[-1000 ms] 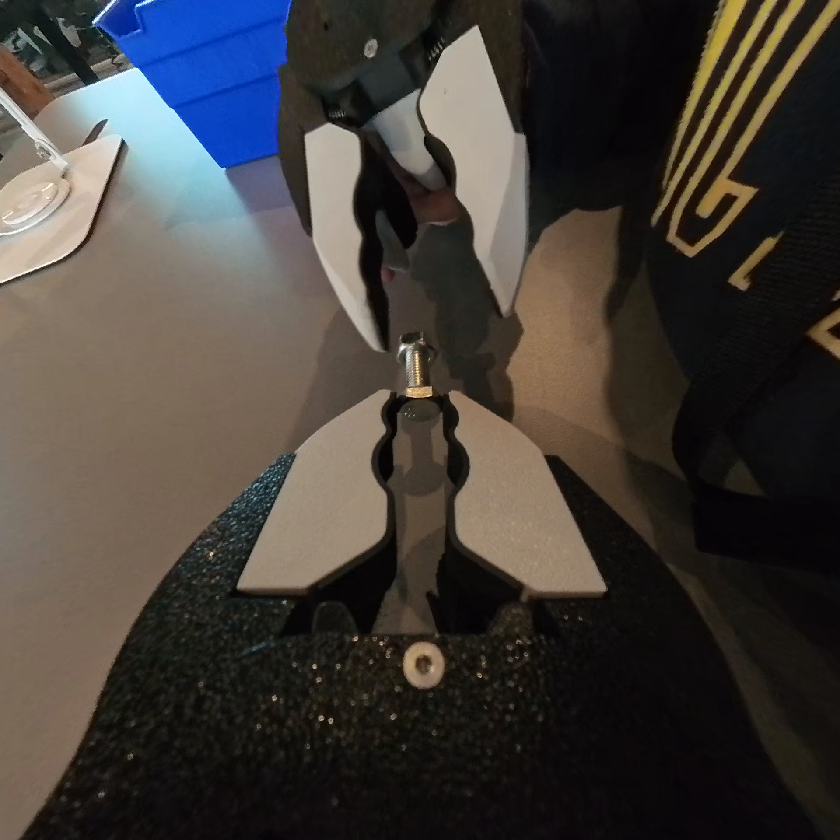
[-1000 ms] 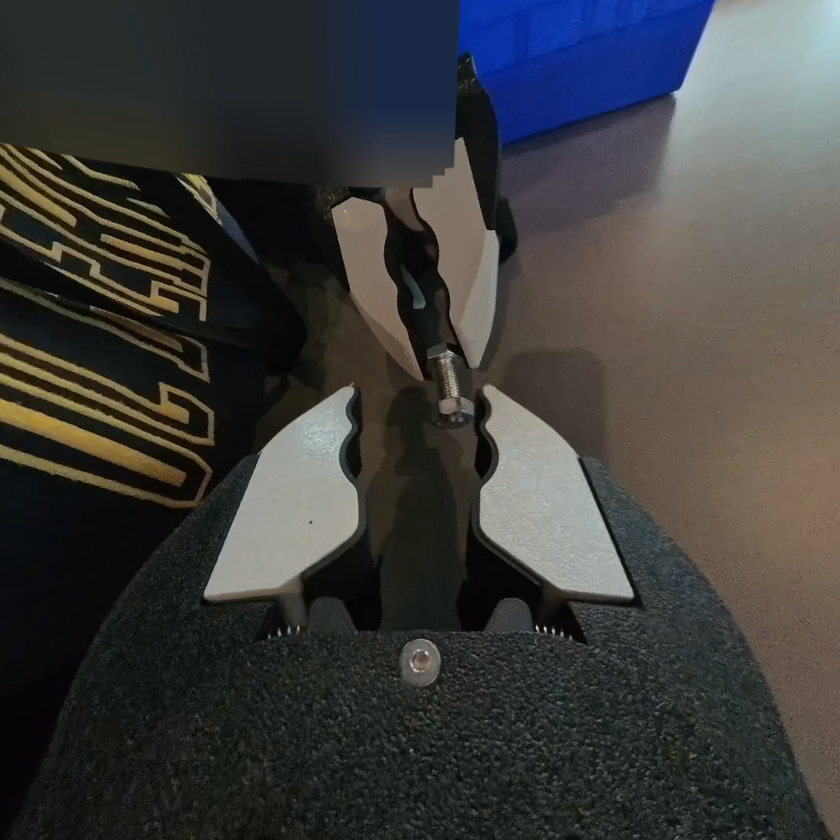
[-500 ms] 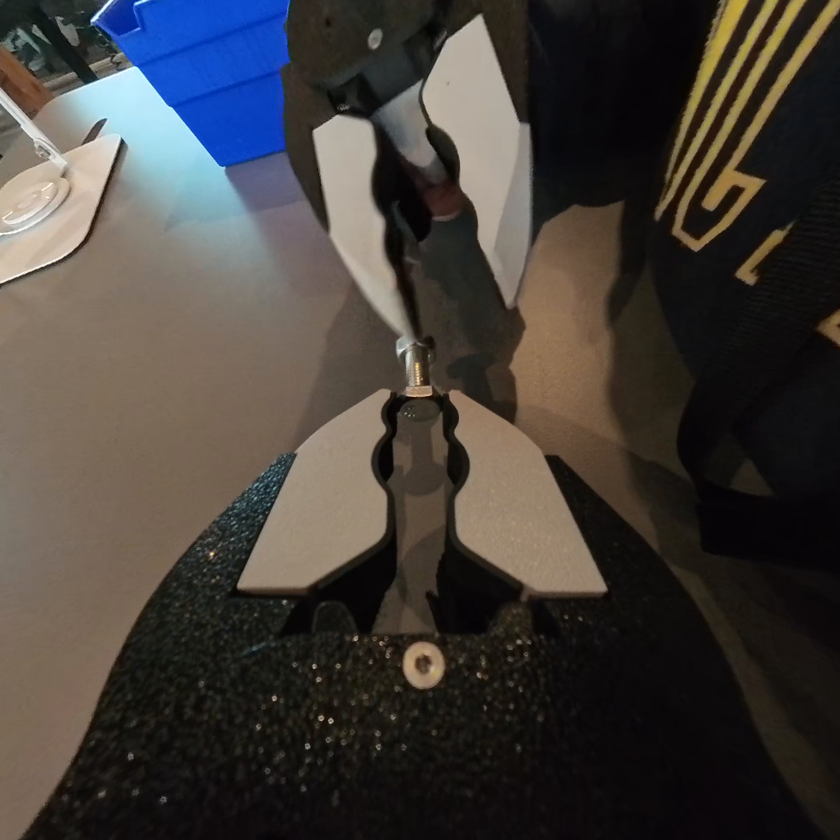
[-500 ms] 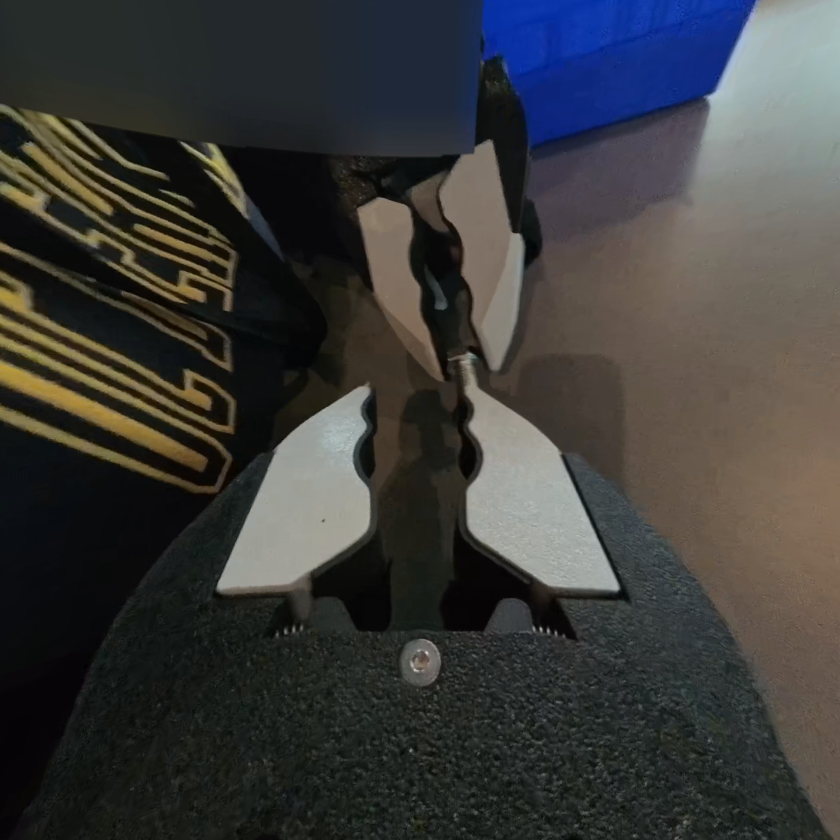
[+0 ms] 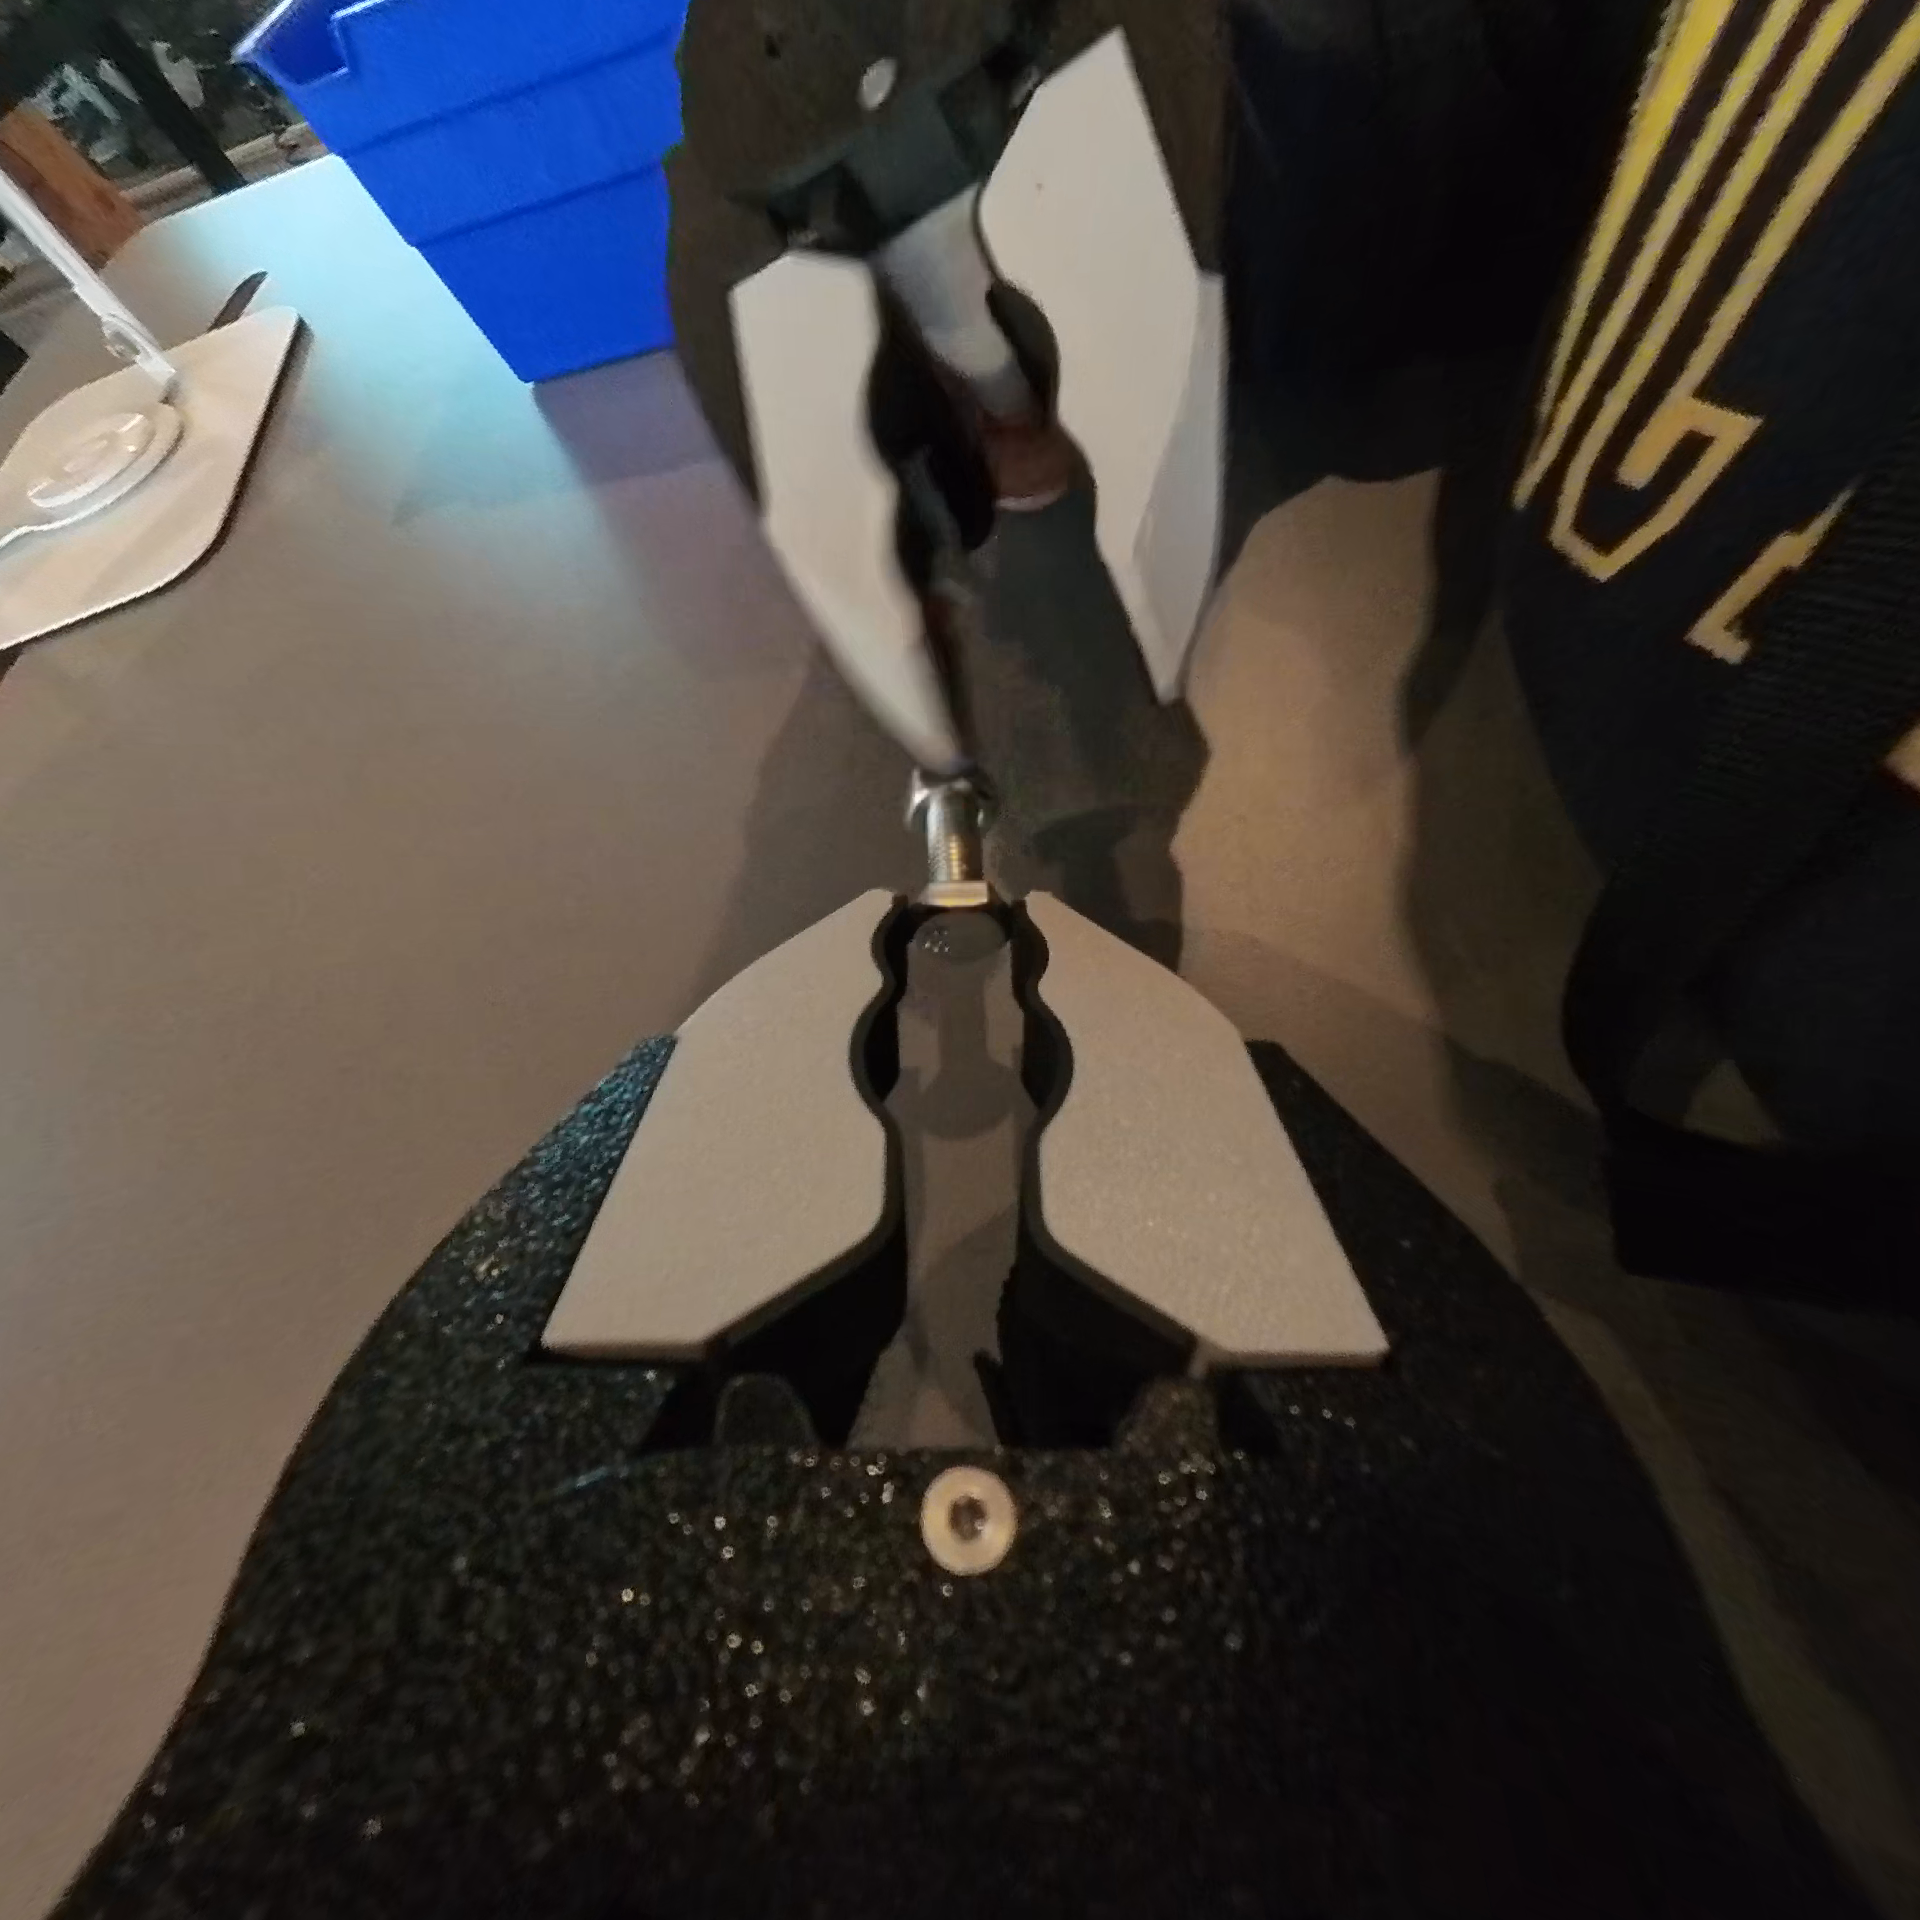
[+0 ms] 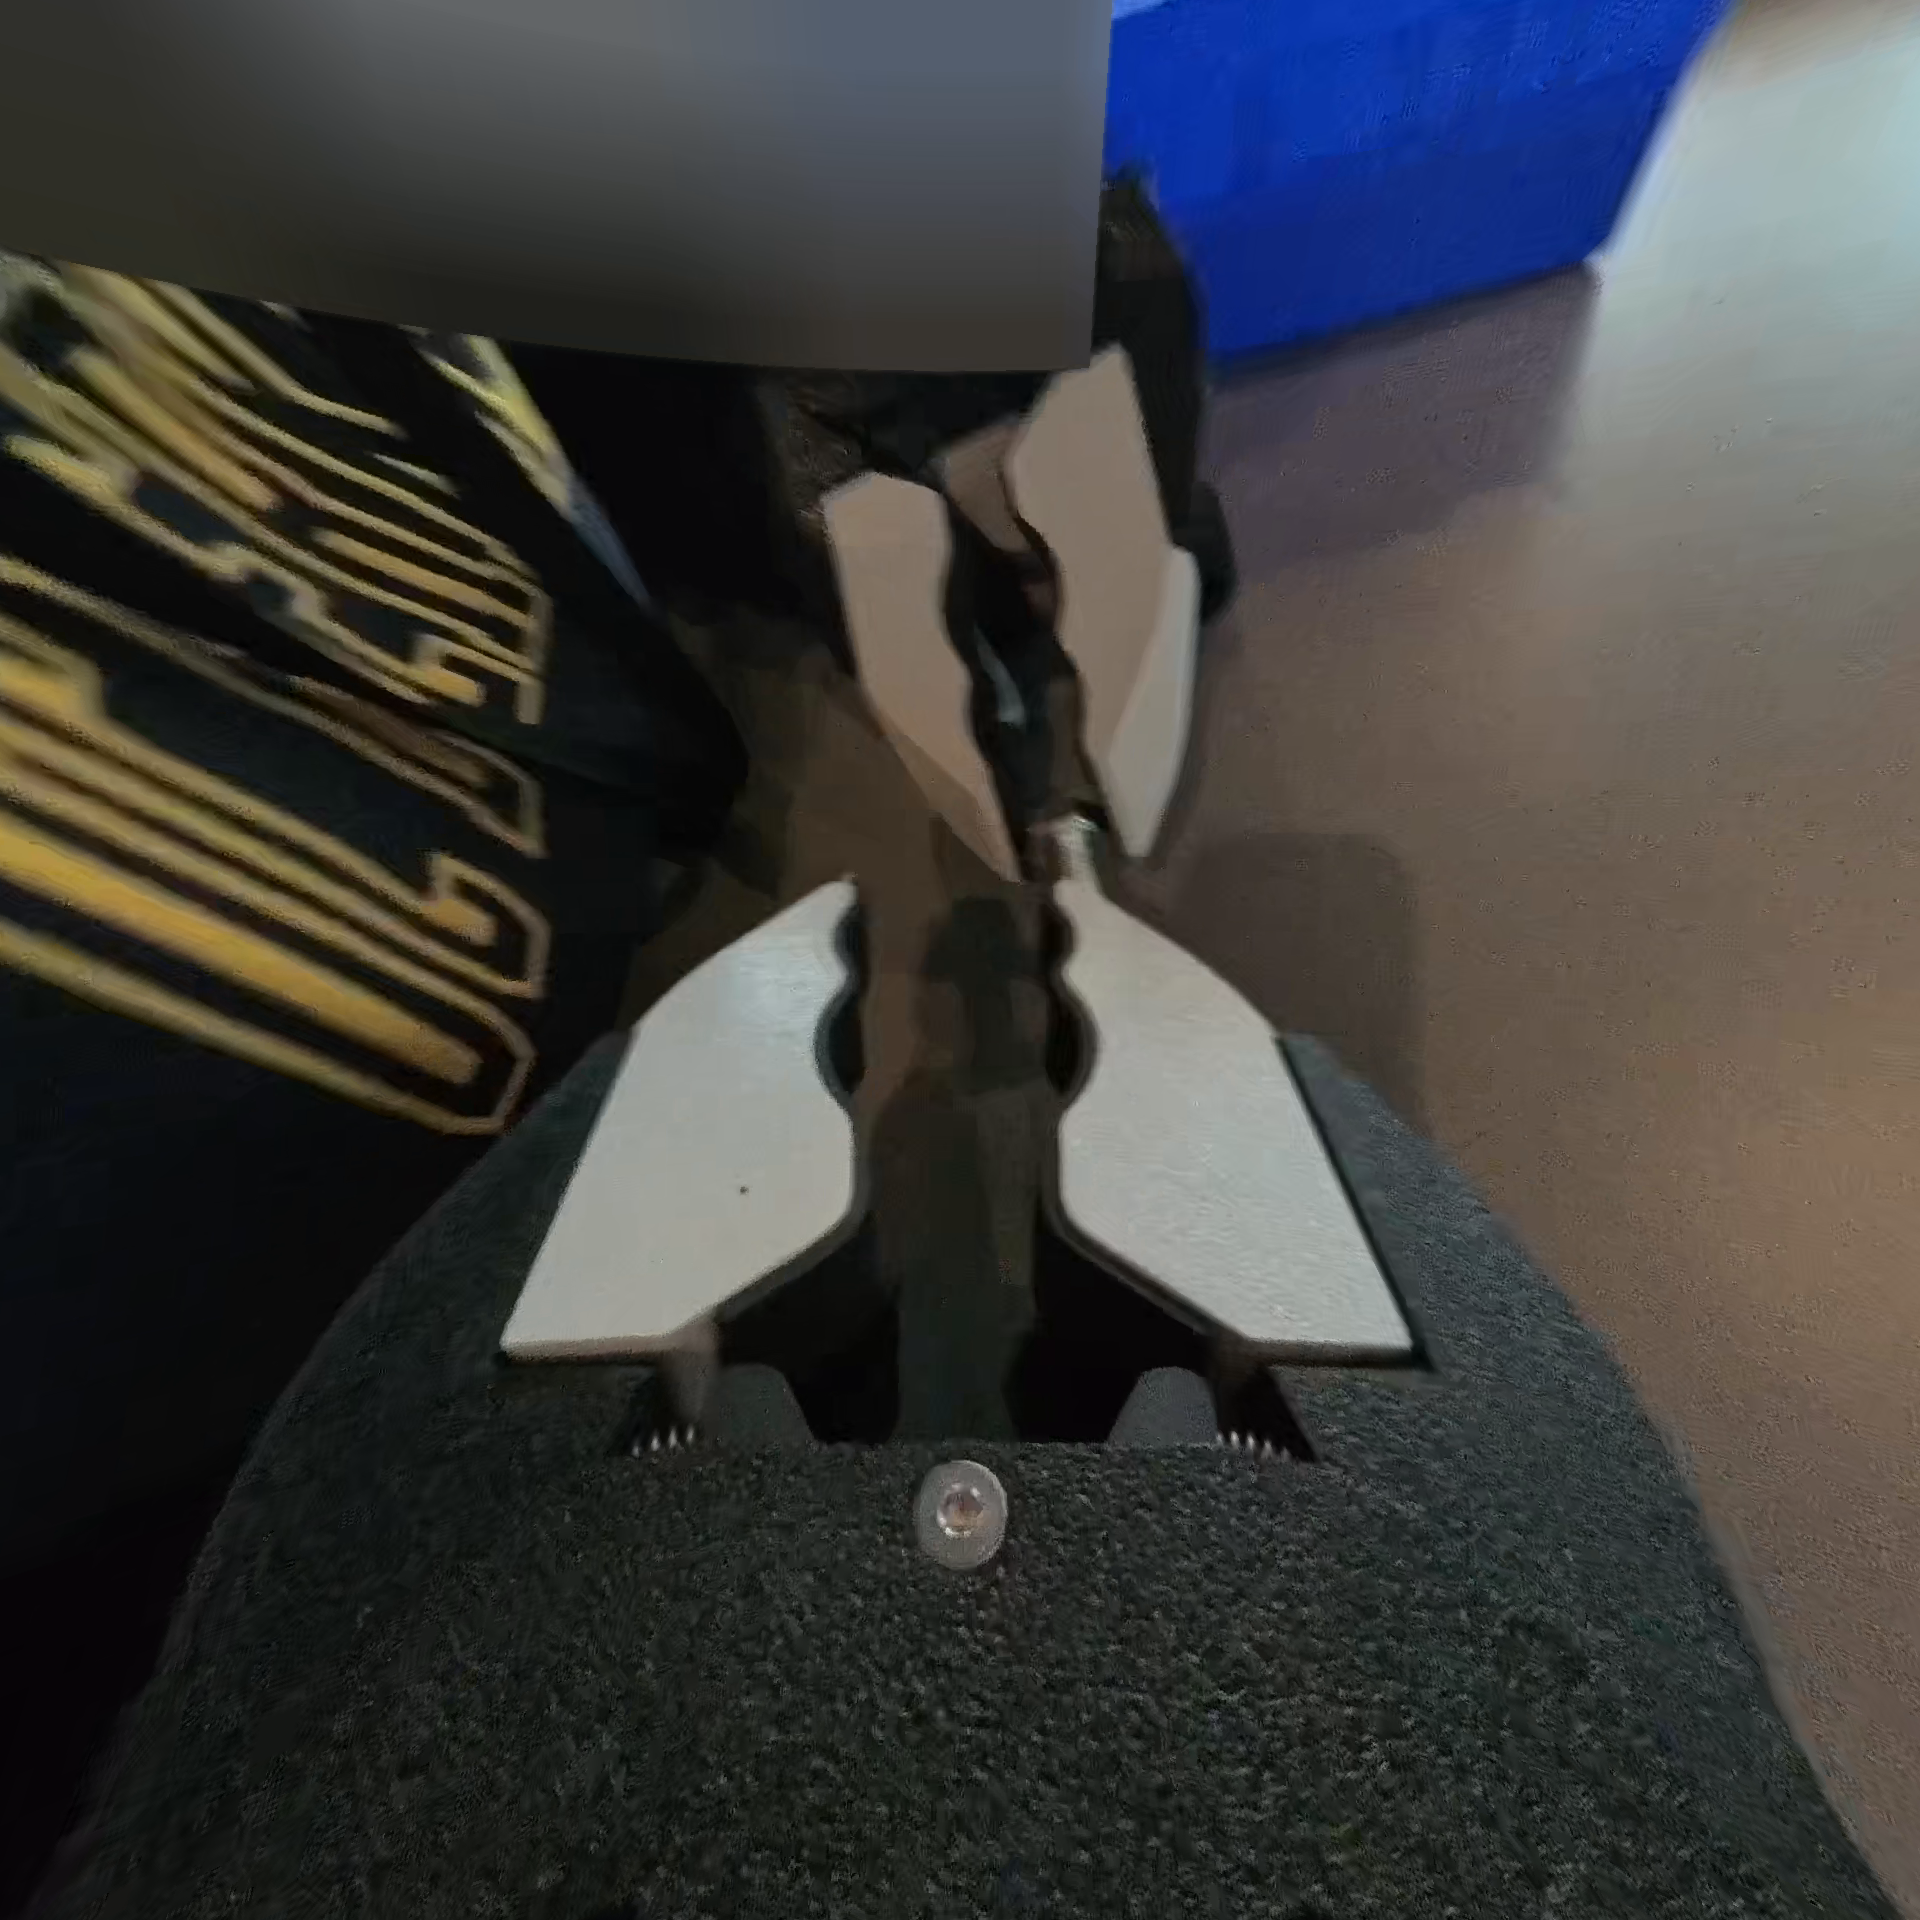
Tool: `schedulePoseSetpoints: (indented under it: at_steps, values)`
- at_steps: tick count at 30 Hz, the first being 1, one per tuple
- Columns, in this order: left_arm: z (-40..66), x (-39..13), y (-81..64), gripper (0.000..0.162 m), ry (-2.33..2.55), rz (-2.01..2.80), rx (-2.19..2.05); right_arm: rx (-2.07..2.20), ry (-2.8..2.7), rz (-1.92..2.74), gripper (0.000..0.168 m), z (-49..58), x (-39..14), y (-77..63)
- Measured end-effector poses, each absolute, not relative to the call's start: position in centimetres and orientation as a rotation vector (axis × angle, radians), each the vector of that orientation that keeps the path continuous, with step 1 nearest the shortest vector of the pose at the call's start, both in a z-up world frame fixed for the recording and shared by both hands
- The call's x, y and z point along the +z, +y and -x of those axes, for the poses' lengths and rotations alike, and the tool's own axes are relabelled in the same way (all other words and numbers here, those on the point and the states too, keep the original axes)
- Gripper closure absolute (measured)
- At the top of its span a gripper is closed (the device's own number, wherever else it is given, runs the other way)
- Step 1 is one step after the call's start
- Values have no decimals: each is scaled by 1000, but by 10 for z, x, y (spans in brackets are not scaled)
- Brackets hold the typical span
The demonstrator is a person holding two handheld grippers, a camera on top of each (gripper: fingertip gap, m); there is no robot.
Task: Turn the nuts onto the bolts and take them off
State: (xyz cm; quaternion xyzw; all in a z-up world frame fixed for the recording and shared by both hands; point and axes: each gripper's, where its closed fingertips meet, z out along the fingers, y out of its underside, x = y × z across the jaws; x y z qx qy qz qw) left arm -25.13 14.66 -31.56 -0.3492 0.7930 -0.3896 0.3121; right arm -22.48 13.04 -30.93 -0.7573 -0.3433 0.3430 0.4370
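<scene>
In the left wrist view my left gripper (image 5: 961, 909) is shut on the hexagonal head of a small steel bolt (image 5: 961, 852). The bolt points away from me, above the table, with a nut (image 5: 940, 805) at its far end. My right gripper (image 5: 1055, 717) faces it, open, and one of its fingertips (image 5: 925, 717) touches the nut. In the blurred right wrist view my right gripper (image 6: 951, 899) is open. The bolt (image 6: 1075, 831) lies just beyond its right fingertip (image 6: 1075, 914), not between the fingers. The left gripper (image 6: 1070, 847) holds the bolt from the far side.
A blue plastic bin (image 5: 499, 177) stands at the back of the grey table (image 5: 364, 831); it also shows in the right wrist view (image 6: 1403, 156). A white stand base (image 5: 125, 468) lies far left. A person's dark garment with yellow stripes (image 5: 1714, 416) is close beside both grippers. My hands' fingertips stand some 4 cm from each other.
My right gripper has shifted sideways and closer, so one fingertip now touches the nut, and its fingers have narrowed a little. My left gripper has kept still, shut on the bolt.
</scene>
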Motion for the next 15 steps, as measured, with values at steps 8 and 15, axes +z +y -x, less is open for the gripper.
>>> schedulePoseSetpoints:
  at_steps: [8, 15]
  values:
    - [251, -315, 147, 144, 2087, 927, -1044, 790, -793, 1931, 117, 220, -314, 140]
    - [250, -315, 146, 144, 2092, 926, -1041, 915, -870, 1845, 140, 231, -303, 126]
